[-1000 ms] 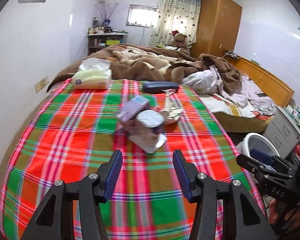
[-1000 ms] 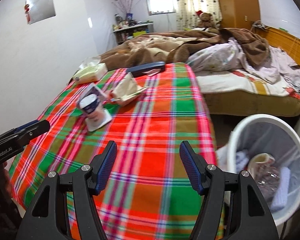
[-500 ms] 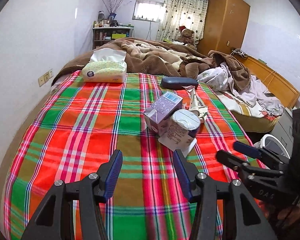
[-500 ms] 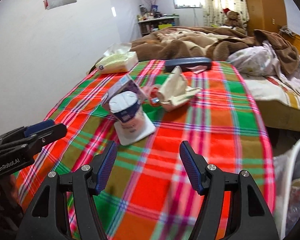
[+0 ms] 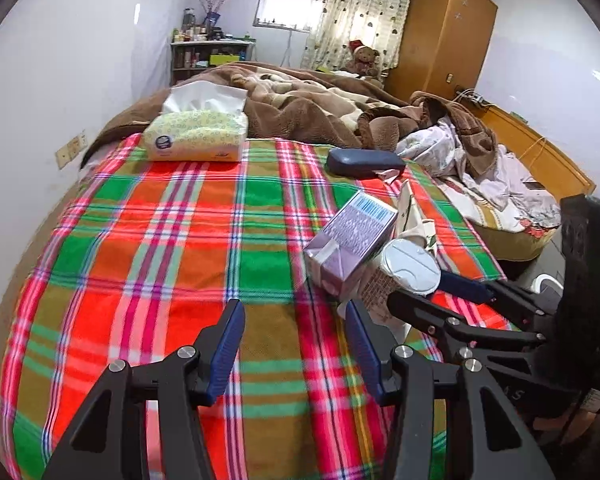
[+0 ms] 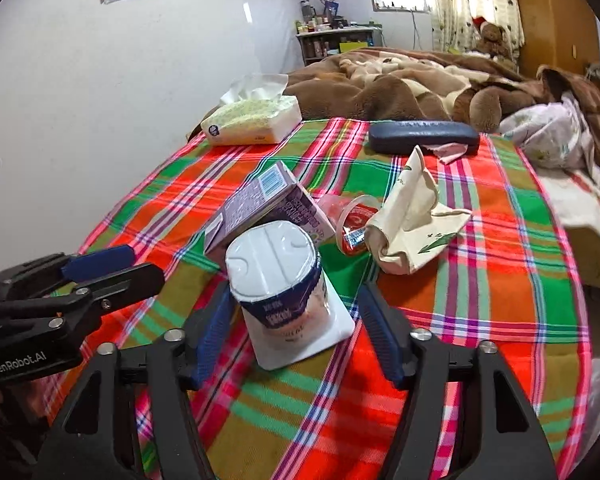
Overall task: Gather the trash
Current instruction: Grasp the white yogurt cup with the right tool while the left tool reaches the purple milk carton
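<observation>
A white yogurt cup (image 6: 278,276) stands upside down on its peeled lid on the plaid cloth (image 6: 500,272). It also shows in the left wrist view (image 5: 410,270). My right gripper (image 6: 296,316) is open with a finger on each side of the cup, not touching it. Behind the cup lie a purple carton (image 6: 260,204) (image 5: 352,232), a red wrapper (image 6: 354,220) and a crumpled cream paper bag (image 6: 414,220). My left gripper (image 5: 294,340) is open and empty over bare cloth, left of the carton.
A tissue pack (image 5: 198,136) and a dark blue glasses case (image 5: 364,160) lie at the cloth's far end. Behind them is a bed with brown blankets (image 5: 308,100). A white bin rim (image 5: 546,280) shows at the right, past the table edge.
My right gripper has moved forward and left from the bin side until its fingers flank the yogurt cup. My left gripper has shifted left, so the trash now sits to its right.
</observation>
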A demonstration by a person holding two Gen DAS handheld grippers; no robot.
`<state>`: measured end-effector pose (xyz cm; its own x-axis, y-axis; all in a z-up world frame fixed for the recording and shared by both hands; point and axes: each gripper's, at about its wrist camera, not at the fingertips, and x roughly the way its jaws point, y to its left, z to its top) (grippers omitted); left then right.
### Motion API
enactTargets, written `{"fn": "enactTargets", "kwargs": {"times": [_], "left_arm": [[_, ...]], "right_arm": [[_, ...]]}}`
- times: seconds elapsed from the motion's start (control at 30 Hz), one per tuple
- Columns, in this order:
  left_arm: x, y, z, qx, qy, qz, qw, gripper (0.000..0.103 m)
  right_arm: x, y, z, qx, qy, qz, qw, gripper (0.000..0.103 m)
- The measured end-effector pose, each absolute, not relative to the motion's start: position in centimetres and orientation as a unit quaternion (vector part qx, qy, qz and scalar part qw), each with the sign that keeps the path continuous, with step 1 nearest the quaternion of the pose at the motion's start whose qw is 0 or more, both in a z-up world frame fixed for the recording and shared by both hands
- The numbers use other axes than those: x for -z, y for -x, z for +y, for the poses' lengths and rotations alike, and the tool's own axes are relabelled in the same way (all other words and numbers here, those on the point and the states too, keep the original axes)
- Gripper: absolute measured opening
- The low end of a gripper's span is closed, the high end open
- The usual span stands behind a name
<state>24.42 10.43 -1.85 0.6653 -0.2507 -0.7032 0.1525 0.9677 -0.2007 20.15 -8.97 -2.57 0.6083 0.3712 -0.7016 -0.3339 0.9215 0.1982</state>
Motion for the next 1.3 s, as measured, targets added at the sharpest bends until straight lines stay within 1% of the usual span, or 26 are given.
{"fn": "enactTargets", "kwargs": {"times": [0.07,0.1,0.17,0.27,0.57,0.93,1.27,1.3], "left_arm": [[1.8,-25.1,10.5,0.117,0.068,0.394,0.909,0.052],[1.8,-25.4,10.4,0.121,0.067,0.393,0.909,0.052],[1.7,-25.9,10.2,0.128,0.066,0.391,0.909,0.053],[1.6,-26.7,9.7,0.141,0.063,0.391,0.907,0.057],[1.8,-28.9,7.9,0.167,0.041,0.396,0.902,0.058],[3.6,-31.4,5.5,0.166,0.004,0.421,0.892,0.058],[4.4,-32.5,4.5,0.181,0.018,0.431,0.884,0.058],[4.5,-32.5,4.6,0.179,0.022,0.431,0.884,0.056]], "right_arm": [[2.6,-20.4,-9.1,-0.193,-0.026,0.397,0.897,0.040],[2.7,-20.4,-9.1,-0.190,-0.021,0.398,0.897,0.039],[2.8,-20.6,-9.1,-0.193,-0.021,0.399,0.896,0.039],[2.7,-20.6,-9.2,-0.191,-0.020,0.396,0.898,0.037],[2.5,-20.2,-11.3,-0.162,-0.034,0.401,0.901,0.037],[2.7,-19.6,-14.4,-0.138,-0.058,0.404,0.903,0.037],[2.7,-19.4,-15.8,-0.128,-0.068,0.404,0.903,0.037],[2.7,-19.3,-16.0,-0.128,-0.070,0.403,0.903,0.037]]}}
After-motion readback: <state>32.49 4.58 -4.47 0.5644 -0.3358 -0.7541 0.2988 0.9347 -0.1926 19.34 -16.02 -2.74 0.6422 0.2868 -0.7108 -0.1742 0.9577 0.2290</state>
